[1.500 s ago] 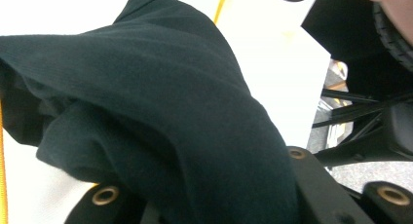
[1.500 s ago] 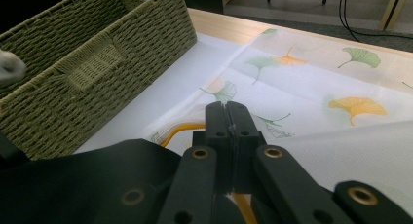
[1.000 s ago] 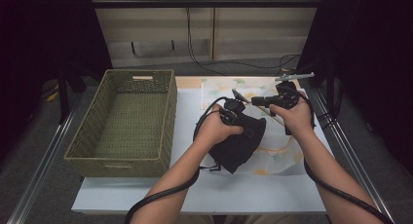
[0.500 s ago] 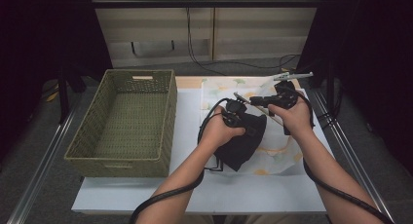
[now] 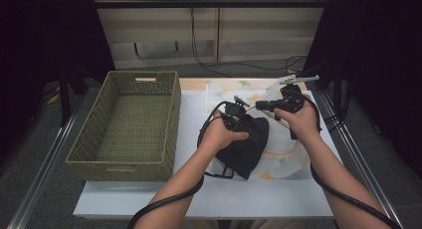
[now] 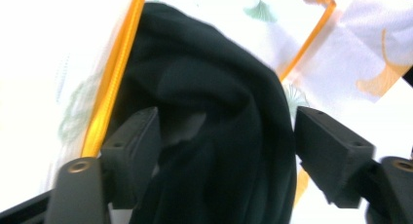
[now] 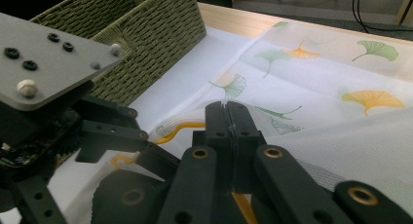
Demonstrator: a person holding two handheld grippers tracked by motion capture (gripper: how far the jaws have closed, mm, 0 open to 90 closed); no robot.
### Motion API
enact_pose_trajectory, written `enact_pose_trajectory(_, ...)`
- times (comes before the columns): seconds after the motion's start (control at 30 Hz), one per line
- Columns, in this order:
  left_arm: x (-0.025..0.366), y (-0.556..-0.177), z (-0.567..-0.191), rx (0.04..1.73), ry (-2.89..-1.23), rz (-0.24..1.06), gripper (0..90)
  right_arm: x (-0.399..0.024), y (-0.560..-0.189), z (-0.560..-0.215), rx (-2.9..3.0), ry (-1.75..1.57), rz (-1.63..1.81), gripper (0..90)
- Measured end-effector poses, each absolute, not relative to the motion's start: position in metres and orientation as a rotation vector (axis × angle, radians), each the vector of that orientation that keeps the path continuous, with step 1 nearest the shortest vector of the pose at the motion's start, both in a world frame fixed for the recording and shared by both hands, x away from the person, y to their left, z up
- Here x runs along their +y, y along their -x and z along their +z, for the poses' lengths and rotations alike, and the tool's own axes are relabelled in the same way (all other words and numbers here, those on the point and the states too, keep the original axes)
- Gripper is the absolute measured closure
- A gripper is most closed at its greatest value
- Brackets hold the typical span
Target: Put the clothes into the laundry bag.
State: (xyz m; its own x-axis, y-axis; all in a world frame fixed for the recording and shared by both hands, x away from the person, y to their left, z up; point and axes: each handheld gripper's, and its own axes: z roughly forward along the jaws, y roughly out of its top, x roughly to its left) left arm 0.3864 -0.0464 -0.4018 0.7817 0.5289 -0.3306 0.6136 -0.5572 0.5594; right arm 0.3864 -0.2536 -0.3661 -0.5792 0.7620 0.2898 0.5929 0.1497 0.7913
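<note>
Seen from above, a black garment point(image 5: 245, 148) lies bunched on a white mesh laundry bag point(image 5: 278, 157) printed with ginkgo leaves, which is spread on the right half of the counter point(image 5: 199, 199). The garment's long axis runs from the near left to the far right, its broader end toward the person. The left gripper point(image 5: 242, 125) rests over the garment; its jaws have just been opening and now stand apart on either side of the dark cloth, not pressing it. The right gripper point(image 5: 263, 105) is closed tight on the bag's orange-trimmed edge point(image 7: 182, 126), holding it raised. A green woven basket point(image 5: 130, 120) stands to the left. Compared with a second ago, the garment and bag lie in the same place.
</note>
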Motion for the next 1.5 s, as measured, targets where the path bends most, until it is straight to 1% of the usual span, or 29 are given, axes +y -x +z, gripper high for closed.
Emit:
enact_pose_trajectory(0.23,-0.035,-0.381,-0.411,0.842,-2.336,-0.157,24.9,-0.254,-0.386,-0.367,2.244,-1.337,1.395,89.8)
enact_pose_trajectory(0.27,-0.034,-0.38,-0.413,0.842,-2.323,-0.155,25.3,-0.254,-0.386,-0.367,2.245,-1.337,1.394,89.8)
enact_pose_trajectory(0.47,-0.032,-0.377,-0.411,0.834,-2.366,-0.157,30.6,-0.254,-0.386,-0.366,2.243,-1.339,1.392,89.8)
enact_pose_trajectory(0.63,-0.034,-0.376,-0.419,0.82,-2.401,-0.172,34.4,-0.254,-0.386,-0.367,2.246,-1.335,1.392,89.8)
enact_pose_trajectory(0.7,-0.036,-0.375,-0.422,0.836,-2.395,-0.199,37.5,-0.254,-0.386,-0.367,2.245,-1.335,1.392,89.8)
enact_pose_trajectory(0.77,-0.038,-0.374,-0.423,0.825,-2.408,-0.204,45.5,-0.254,-0.386,-0.366,2.241,-1.336,1.39,89.8)
enact_pose_trajectory(0.83,-0.04,-0.374,-0.422,0.817,-2.43,-0.22,51.6,-0.255,-0.386,-0.366,2.242,-1.336,1.392,89.8)
enact_pose_trajectory(0.9,-0.042,-0.373,-0.423,0.825,-2.421,-0.229,59.1,-0.255,-0.385,-0.366,2.241,-1.34,1.394,89.8)
enact_pose_trajectory(1.03,-0.043,-0.374,-0.423,0.858,-2.413,-0.282,76.4,-0.254,-0.385,-0.367,2.244,-1.336,1.394,89.8)
enact_pose_trajectory(1.1,-0.044,-0.374,-0.424,0.877,-2.395,-0.278,78.3,-0.254,-0.385,-0.367,2.245,-1.338,1.395,89.8)
enact_pose_trajectory(1.2,-0.043,-0.376,-0.422,0.857,-2.376,-0.248,79.7,-0.255,-0.385,-0.367,2.245,-1.346,1.399,89.8)
enact_pose_trajectory(1.23,-0.044,-0.375,-0.423,0.876,-2.342,-0.238,80.0,-0.255,-0.385,-0.367,2.246,-1.347,1.398,89.8)
enact_pose_trajectory(1.5,-0.048,-0.382,-0.425,0.899,-2.289,-0.197,80.4,-0.255,-0.386,-0.365,2.248,-1.336,1.398,89.8)
